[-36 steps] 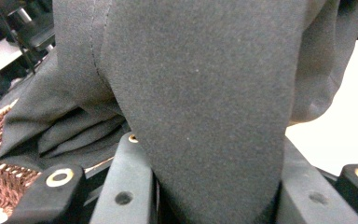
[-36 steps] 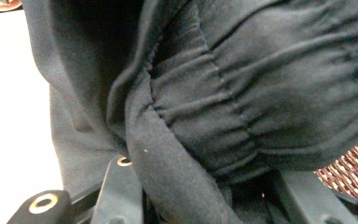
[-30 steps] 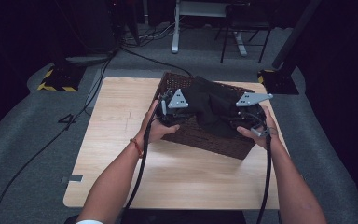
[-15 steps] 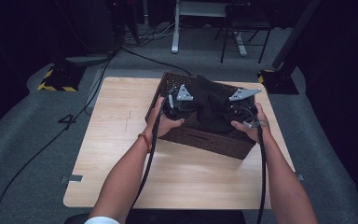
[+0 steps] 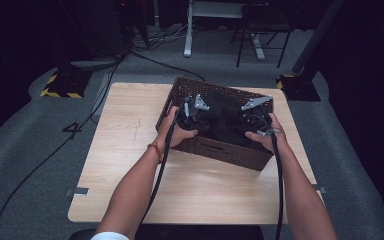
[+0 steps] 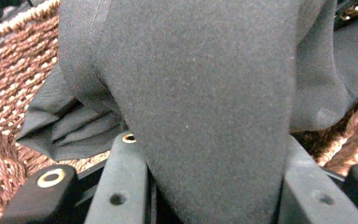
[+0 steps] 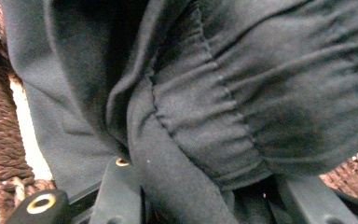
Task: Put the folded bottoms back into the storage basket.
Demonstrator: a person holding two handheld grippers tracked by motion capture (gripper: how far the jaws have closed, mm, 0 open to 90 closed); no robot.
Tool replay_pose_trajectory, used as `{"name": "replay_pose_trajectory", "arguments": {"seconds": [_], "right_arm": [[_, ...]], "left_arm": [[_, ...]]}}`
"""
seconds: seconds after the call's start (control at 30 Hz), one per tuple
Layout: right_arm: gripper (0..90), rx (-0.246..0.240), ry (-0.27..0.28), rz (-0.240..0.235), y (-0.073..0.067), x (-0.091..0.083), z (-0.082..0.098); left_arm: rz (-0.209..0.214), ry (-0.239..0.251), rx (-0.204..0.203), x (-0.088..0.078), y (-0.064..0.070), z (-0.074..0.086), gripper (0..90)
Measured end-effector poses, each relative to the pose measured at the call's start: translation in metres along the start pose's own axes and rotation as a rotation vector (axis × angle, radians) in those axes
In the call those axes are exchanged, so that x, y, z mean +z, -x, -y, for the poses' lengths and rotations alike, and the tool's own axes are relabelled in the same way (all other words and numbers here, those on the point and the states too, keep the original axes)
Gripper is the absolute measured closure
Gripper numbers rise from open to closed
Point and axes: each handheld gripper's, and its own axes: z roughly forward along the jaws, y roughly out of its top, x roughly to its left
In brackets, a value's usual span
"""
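- Black garment (image 5: 223, 124) lies bunched inside the brown woven basket (image 5: 215, 150), which sits on the far right part of the wooden counter (image 5: 130, 165).
- Left gripper (image 5: 192, 111) is at the basket's left end and right gripper (image 5: 252, 111) at its right end, both down in the cloth, with the person's hands behind them.
- In the left gripper view a broad flat fold of the garment (image 6: 205, 116) runs down between the two black jaws; they have just been easing apart a little, yet the fold is not loose, so it reads as pinched.
- In the right gripper view a gathered, ribbed stretch of the garment (image 7: 223, 107), probably an elastic waistband, goes down into the narrow gap between the jaws, which are closed on it.
- Handling: the fabric looks soft, light and limp, a matte knit with no stiffness, so it will sag, drape and fold wherever it is not supported; nothing about it is fragile.
- Where to hold: the thick gathered band gives the firmer bite, since the bunched layers fill the jaws; the single smooth fold on the left is thinner and more likely to slip out.
- Risk: loose cloth may snag on the rough weave of the basket wall (image 6: 9, 56) if dragged sideways.
- From above, the black cloth against the dark basket interior hides where the garment's edges end, so its full spread is unclear.
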Motion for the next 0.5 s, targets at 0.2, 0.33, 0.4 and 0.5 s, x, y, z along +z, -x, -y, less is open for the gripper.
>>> {"name": "replay_pose_trajectory", "arguments": {"seconds": [0.2, 0.33, 0.4, 0.5], "right_arm": [[60.3, 0.009, -0.058, 0.002, -0.001, 0.009, 0.000], [57.8, 0.007, -0.113, 0.019, -0.002, 0.014, -0.001], [55.7, 0.004, -0.150, 0.033, -0.003, 0.017, -0.001], [42.2, -0.010, -0.264, 0.114, -0.007, 0.027, -0.003]], "left_arm": [[0.003, -0.046, -0.021, 0.006, -0.002, 0.004, 64.5], [-0.001, -0.048, -0.045, 0.005, -0.005, 0.008, 60.6], [-0.009, -0.054, -0.049, 0.004, -0.007, 0.011, 60.4], [-0.027, -0.082, -0.048, 0.005, -0.007, 0.014, 53.7]]}}
